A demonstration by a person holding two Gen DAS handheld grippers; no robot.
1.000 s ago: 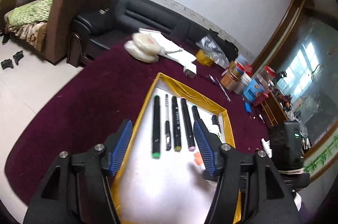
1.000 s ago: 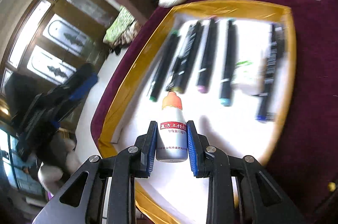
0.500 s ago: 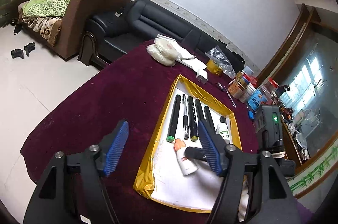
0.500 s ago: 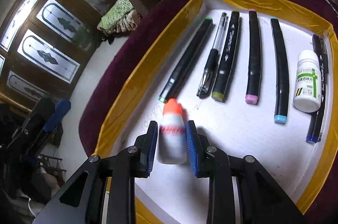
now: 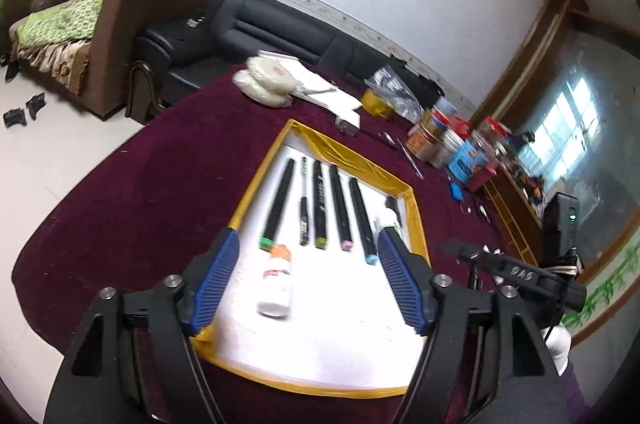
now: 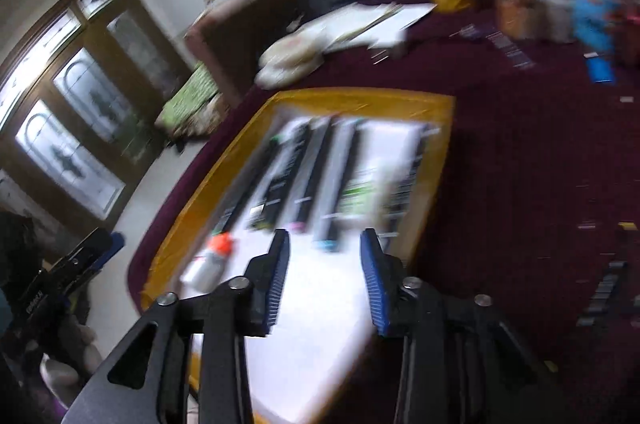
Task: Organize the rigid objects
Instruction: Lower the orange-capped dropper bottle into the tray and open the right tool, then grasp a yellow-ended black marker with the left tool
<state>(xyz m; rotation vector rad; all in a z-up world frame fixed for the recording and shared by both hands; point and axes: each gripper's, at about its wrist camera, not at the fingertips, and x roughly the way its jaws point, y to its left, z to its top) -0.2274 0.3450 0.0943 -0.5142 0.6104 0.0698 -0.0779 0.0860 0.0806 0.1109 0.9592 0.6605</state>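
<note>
1. Filling the lower part of the left wrist view, the left gripper [image 5: 308, 280] stood with its blue-padded jaws spread wide and nothing between them, above the near end of a yellow-rimmed tray [image 5: 256, 180] at centre frame.
2. A small white bottle with an orange cap [image 5: 276, 280] lay on its side on the tray's white floor, just below centre and apart from both pads, its cap pointing toward the markers.
3. Above it, a row of black markers [image 5: 338, 208] lay side by side, coloured tips toward the camera; a second white bottle [image 5: 387, 218] sat at the row's right end, partly hidden by the right pad.
4. The tray rested on a maroon tablecloth [image 5: 140, 192], with jars [image 5: 440, 140] at upper right.
5. Blurred by motion, the right wrist view showed the right gripper [image 6: 324, 272] at lower centre, its jaws parted and holding nothing.
6. The orange-capped bottle [image 6: 210, 260] lay left of the left pad, not touching it, on the tray [image 6: 188, 224].
</note>
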